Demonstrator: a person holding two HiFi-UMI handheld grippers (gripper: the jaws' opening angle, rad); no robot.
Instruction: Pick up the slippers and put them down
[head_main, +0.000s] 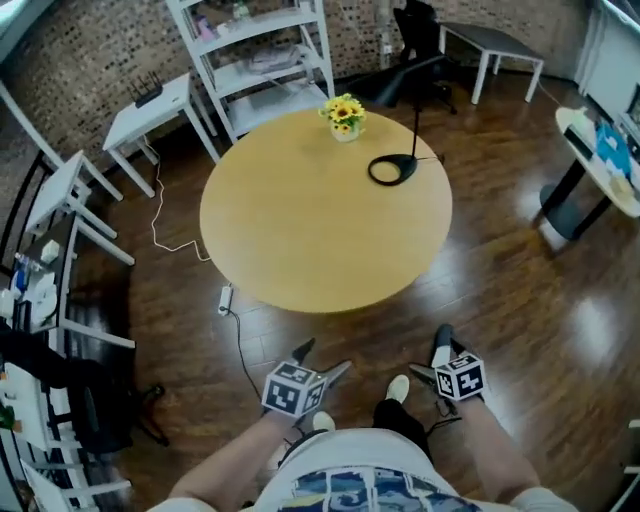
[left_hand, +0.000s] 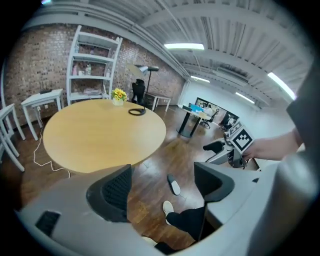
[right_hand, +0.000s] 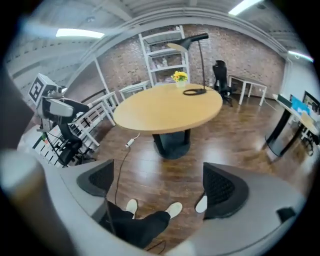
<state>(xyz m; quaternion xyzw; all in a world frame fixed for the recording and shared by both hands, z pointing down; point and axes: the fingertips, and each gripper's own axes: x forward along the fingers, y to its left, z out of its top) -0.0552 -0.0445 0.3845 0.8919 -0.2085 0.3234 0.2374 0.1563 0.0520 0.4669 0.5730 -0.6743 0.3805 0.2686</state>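
Wood floor (left_hand: 148, 172) holds a dark, white-insoled slipper (left_hand: 173, 184); left hand-held gripper (left_hand: 162, 186) and right hand-held gripper (right_hand: 160, 183) gape empty

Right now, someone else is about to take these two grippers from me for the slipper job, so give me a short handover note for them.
Left gripper: jaws apart, nothing held.
Right gripper: jaws apart, nothing held.
Things: one black slipper with a white insole lies flat on the dark wooden floor, just ahead of the person's white shoe and short of the round light wooden table. No second slipper shows clearly.
Done: the pictures do not show whether it has already been lifted and set back.
Left: if not, grip it, lift it, put it down, then look for its pair.
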